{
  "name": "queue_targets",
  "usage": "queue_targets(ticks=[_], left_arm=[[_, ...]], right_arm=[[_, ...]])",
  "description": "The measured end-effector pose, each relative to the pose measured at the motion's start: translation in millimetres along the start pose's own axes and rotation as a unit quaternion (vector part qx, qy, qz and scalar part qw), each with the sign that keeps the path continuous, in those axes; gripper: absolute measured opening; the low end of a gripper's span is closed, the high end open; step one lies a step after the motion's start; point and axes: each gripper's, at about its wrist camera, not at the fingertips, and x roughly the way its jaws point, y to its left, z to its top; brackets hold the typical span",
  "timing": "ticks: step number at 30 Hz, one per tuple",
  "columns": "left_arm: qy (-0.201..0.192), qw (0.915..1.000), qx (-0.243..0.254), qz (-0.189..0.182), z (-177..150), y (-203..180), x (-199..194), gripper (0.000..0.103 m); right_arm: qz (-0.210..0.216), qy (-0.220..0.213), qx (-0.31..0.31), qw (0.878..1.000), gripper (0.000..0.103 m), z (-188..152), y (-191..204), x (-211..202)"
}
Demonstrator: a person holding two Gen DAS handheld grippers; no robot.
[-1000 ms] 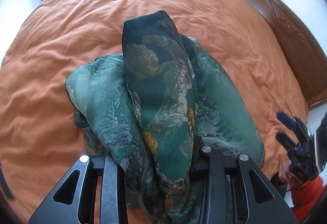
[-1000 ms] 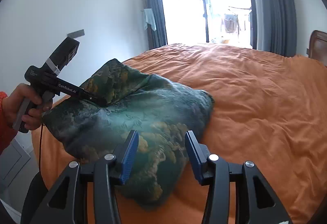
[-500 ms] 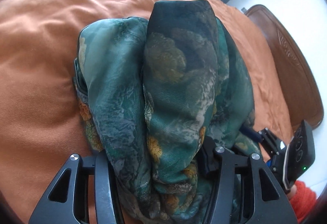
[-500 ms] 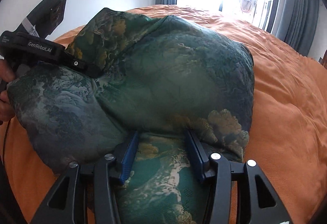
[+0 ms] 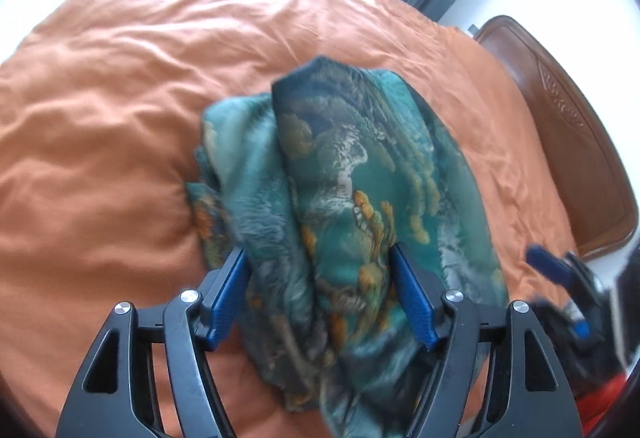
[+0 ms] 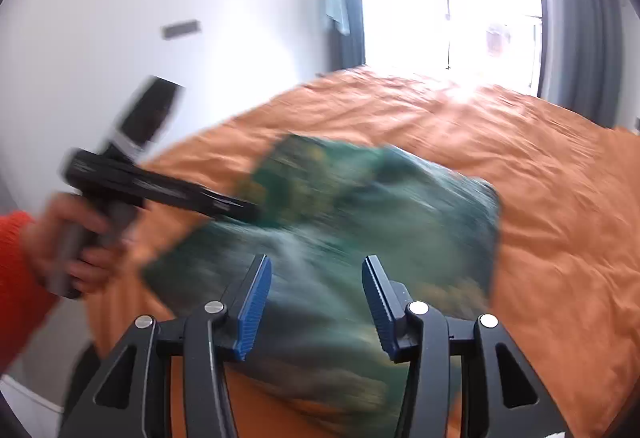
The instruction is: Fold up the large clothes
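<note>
The green patterned garment (image 5: pixel 352 198) lies in a thick bundle on the orange bedspread (image 5: pixel 120 118), at the near edge of the bed, with a brown headboard (image 5: pixel 568 142) far to the right; it already looks folded over several times, though lumpy, with a loose flap on its left side. The left gripper (image 5: pixel 320 290) has just been opening; its blue pads stand apart with cloth between them, apparently released rather than pinched. The right gripper (image 6: pixel 316 302) hangs half open above the bundle, holding nothing; its view is blurred. By my judgement the folding is nearly done; what remains is flattening the pile and squaring its edges.
</note>
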Motion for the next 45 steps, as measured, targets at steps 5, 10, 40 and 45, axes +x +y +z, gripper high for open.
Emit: queue_targets(ticks=[5, 10, 40, 45], left_arm=[[-0.012, 0.9989, -0.02, 0.041, 0, 15, 0, 0.078], [0.005, 0.9976, -0.028, 0.064, -11, 21, 17, 0.077], [-0.064, 0.9967, -0.03, 0.04, -62, -9, -54, 0.077], [-0.072, 0.9963, -0.027, 0.039, -62, -10, -71, 0.08]], right_arm=[[0.074, 0.05, -0.013, 0.996, 0.048, -17, 48, 59], [0.037, 0.102, -0.004, 0.994, 0.048, -59, 49, 117], [0.013, 0.093, 0.093, 0.991, 0.05, -120, -73, 18], [-0.036, 0.062, 0.059, 0.996, 0.054, -116, -56, -8]])
